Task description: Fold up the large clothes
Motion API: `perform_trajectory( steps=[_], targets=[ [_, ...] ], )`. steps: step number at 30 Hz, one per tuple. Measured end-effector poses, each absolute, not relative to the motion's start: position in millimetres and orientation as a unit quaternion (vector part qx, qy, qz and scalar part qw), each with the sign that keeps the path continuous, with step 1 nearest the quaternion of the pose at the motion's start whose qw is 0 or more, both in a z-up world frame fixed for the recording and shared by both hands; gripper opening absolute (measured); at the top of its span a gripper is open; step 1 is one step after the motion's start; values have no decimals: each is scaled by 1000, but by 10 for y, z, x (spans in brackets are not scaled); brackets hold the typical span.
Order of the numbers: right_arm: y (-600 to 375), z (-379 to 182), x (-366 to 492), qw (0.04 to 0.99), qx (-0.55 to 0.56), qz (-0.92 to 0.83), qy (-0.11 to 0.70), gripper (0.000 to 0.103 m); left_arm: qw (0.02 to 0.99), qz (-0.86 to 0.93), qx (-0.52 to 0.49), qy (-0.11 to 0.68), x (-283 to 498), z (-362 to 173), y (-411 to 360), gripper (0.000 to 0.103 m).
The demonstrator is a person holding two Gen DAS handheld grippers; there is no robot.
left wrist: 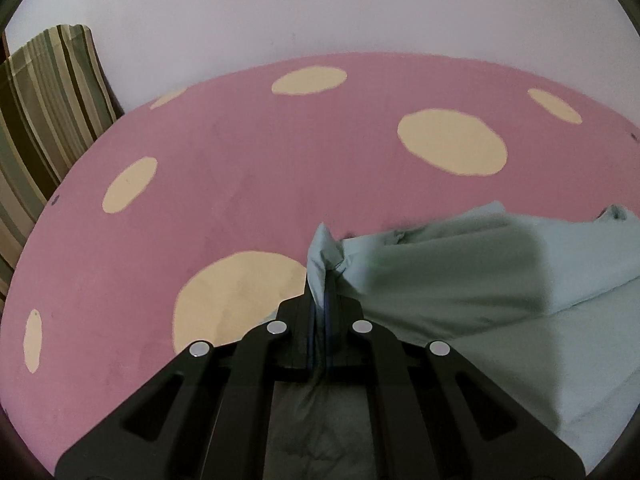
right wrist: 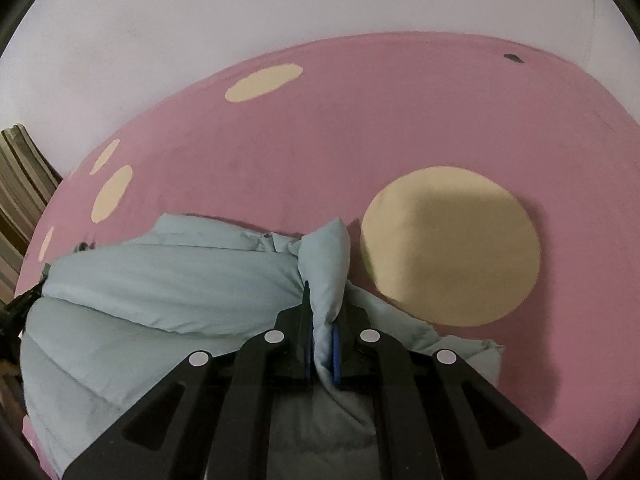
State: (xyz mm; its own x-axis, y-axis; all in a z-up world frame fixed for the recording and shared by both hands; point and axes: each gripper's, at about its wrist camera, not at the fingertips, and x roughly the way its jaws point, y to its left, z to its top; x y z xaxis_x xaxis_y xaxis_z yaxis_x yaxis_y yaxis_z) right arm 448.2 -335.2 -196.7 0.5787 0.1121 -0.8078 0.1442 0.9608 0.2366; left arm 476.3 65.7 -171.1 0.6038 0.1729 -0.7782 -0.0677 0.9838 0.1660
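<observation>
Here, two handheld grippers each pinch a bunched edge of a pale blue-green garment (right wrist: 160, 280) that lies on a pink bedsheet (left wrist: 240, 200) dotted with cream circles. Seen from the left wrist, the left gripper (left wrist: 322, 300) is clenched on a raised peak of the cloth, and the rest of the garment spreads away to its right in soft, partly shadowed folds. Seen from the right wrist, the right gripper (right wrist: 322, 320) is likewise clamped on a puffed fold of fabric, with the bulk of the garment lying to its left and a large cream circle (right wrist: 452, 246) on the sheet just beyond to its right. A striped cushion (left wrist: 44, 120) leans against the pale wall (left wrist: 320, 8) at the far left.

The step appears to be carrying a held edge over to make a fold. To do it well, the person would likely keep both grips firm, lift the two held points to an even height, and draw them slightly apart so the edge between them goes taut. Moving both hands together at one pace, then lowering the edge flat onto the layer beneath, should keep wrinkles from being trapped. Releasing only once the cloth rests would help the fold stay square.
</observation>
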Motion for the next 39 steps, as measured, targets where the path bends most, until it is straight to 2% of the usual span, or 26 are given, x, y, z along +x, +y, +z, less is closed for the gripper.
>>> perform_trajectory(
  steps=[7, 9, 11, 12, 13, 15, 16, 18, 22, 28, 33, 39],
  targets=[
    [-3333, -1992, 4448, 885, 136, -12, 445, 7, 891, 85, 77, 439, 4799, -1854, 609, 4],
    [-3334, -1967, 4448, 885, 136, -11, 445, 10, 889, 89, 85, 440, 4801, -1794, 607, 6],
    [-3347, -1923, 4417, 886, 137, -9, 444, 15, 884, 103, 92, 446, 4748, -1695, 611, 17],
    [-3348, -1885, 4395, 885, 135, -11, 446, 22, 884, 109, 91, 446, 4711, -1648, 615, 29],
    [-3352, -1846, 4369, 884, 133, -13, 447, 27, 885, 108, 81, 445, 4632, -1558, 617, 36],
    [-3344, -1723, 4257, 887, 137, -29, 441, 43, 892, 97, 64, 438, 4478, -1362, 555, 43],
    [-3322, -1657, 4198, 890, 139, -36, 434, 44, 894, 92, 61, 434, 4430, -1288, 508, 49],
    [-3195, -1507, 4090, 896, 139, -40, 421, 44, 901, 70, 56, 424, 4311, -1134, 327, 52],
    [-2777, -1310, 4049, 903, 138, -7, 407, 44, 908, 18, 55, 414, 4207, -1023, -188, 53],
    [-2169, -1385, 4259, 903, 102, 30, 416, 44, 897, 17, 45, 440, 4358, -1414, -586, 55],
    [-2032, -1794, 4395, 896, 84, 21, 436, 46, 899, 21, 50, 435, 4417, -1655, -590, 59],
    [-1982, -1906, 4469, 899, 74, 14, 432, 47, 902, 27, 41, 429, 4525, -1790, -535, 60]
  ],
)
